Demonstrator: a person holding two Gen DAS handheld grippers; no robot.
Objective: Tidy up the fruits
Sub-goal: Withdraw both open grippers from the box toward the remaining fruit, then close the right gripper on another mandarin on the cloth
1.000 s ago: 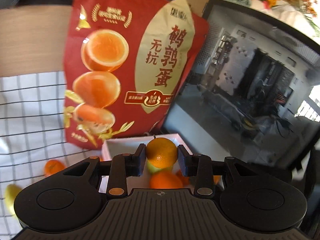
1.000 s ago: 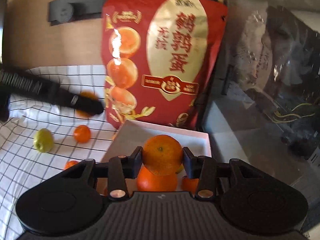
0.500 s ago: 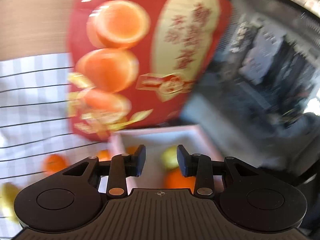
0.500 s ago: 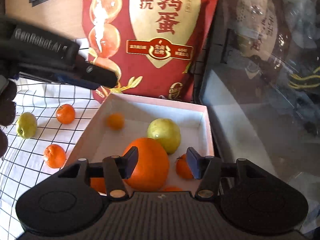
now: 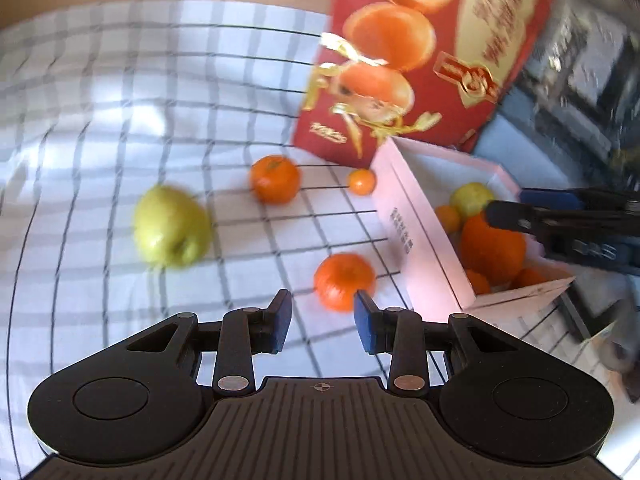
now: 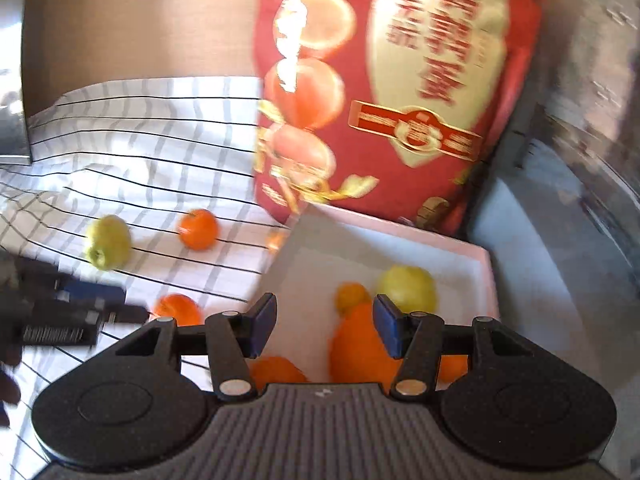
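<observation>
1. A white cloth with a dark grid [image 5: 120, 128] covers the surface, and a tall red and gold snack pouch [image 5: 420, 52] stands at its far edge, just behind a shallow pale pink cardboard box [image 5: 420, 232] that serves as the collecting place for the fruit.
2. Inside the box lie a large orange [image 6: 360, 348], a round yellow-green fruit [image 6: 408, 288] and several small orange tangerines, so part of the sorting looks done.
3. Four fruits remain loose on the cloth: a yellow-green apple-like fruit [image 5: 172, 228] well to the left, a tangerine [image 5: 275, 179] nearer the pouch, a tiny orange one [image 5: 361, 181] just beside the box's far corner, and a mandarin [image 5: 345, 281] close to the box's near wall.
4. The left gripper [image 5: 322, 326] has its jaws apart and empty, angled down towards that nearest mandarin (probably the next pick, as it sits just ahead of the pads).
5. The right gripper [image 6: 324, 328] hangs over the box, jaws apart; the large orange lies below them, not pinched.
</observation>
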